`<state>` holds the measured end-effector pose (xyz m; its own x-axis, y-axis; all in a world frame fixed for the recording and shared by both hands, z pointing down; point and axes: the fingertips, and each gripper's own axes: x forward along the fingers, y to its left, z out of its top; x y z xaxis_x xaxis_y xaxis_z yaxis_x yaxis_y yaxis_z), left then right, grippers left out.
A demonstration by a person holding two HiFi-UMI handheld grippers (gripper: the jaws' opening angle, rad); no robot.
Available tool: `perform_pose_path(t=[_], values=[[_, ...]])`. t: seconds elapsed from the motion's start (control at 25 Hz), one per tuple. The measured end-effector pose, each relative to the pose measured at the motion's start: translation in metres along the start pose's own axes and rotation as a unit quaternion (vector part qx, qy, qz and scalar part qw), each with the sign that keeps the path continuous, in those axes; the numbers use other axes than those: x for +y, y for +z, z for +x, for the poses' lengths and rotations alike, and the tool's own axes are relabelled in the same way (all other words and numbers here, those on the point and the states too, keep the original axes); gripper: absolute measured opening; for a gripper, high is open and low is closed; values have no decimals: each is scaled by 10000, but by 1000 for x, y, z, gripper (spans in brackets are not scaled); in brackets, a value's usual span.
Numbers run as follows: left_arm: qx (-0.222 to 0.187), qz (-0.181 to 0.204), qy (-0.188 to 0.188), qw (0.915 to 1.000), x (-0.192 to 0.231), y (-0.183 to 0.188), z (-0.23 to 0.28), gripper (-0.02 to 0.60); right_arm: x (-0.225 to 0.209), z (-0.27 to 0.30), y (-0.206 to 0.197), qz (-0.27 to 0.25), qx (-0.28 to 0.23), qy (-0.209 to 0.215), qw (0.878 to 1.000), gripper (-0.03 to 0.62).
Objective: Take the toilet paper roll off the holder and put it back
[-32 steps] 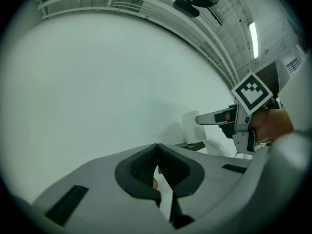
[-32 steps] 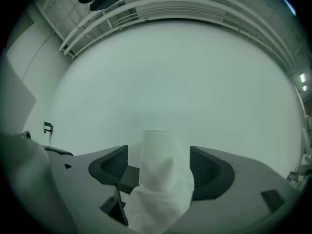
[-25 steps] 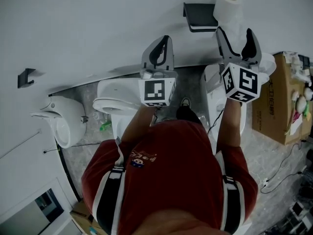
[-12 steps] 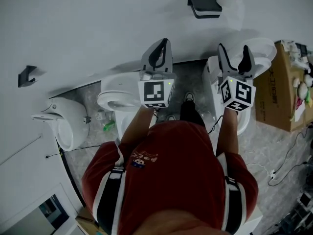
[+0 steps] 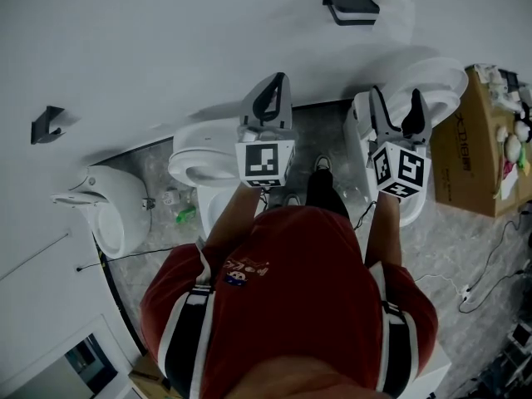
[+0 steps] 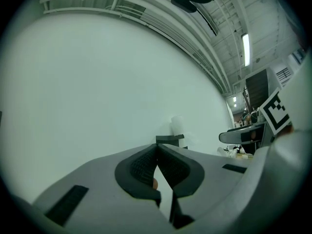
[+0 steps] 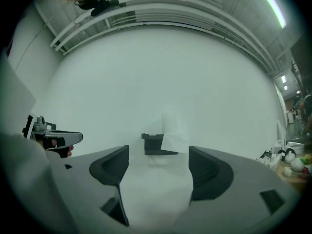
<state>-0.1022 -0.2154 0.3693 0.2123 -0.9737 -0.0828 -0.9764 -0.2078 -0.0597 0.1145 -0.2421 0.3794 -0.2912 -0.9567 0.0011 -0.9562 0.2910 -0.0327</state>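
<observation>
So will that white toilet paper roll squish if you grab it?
Probably: the white toilet paper roll looks like soft paper, so it's likely light and squashy. Its loose sheet hangs limp by the dark wall holder, so that end would likely flop.

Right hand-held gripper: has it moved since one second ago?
Yes. The right hand-held gripper has drawn away from the wall holder, toward the person.

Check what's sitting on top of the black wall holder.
A white toilet paper roll stands upright above the right end of the holder, with a loose sheet hanging beside it. Whatever peg or ledge carries the roll is covered by the roll itself.
</observation>
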Motion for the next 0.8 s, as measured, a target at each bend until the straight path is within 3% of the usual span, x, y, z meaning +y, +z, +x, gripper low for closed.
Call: perform_pose_path(t=[0.28,0.72,0.8], values=[[-46,-73,23,10000,1,1,-5,18,5,-8,9,-85,-166,-13,9998,342],[-118,-11,-31,9999,-1,7,-3,18,2,-17,27,11,-577,-70,9983,27],[-139,35,-38,9999,-1,10,-3,18,1,-18,28,-24,-574,-75,9983,11]])
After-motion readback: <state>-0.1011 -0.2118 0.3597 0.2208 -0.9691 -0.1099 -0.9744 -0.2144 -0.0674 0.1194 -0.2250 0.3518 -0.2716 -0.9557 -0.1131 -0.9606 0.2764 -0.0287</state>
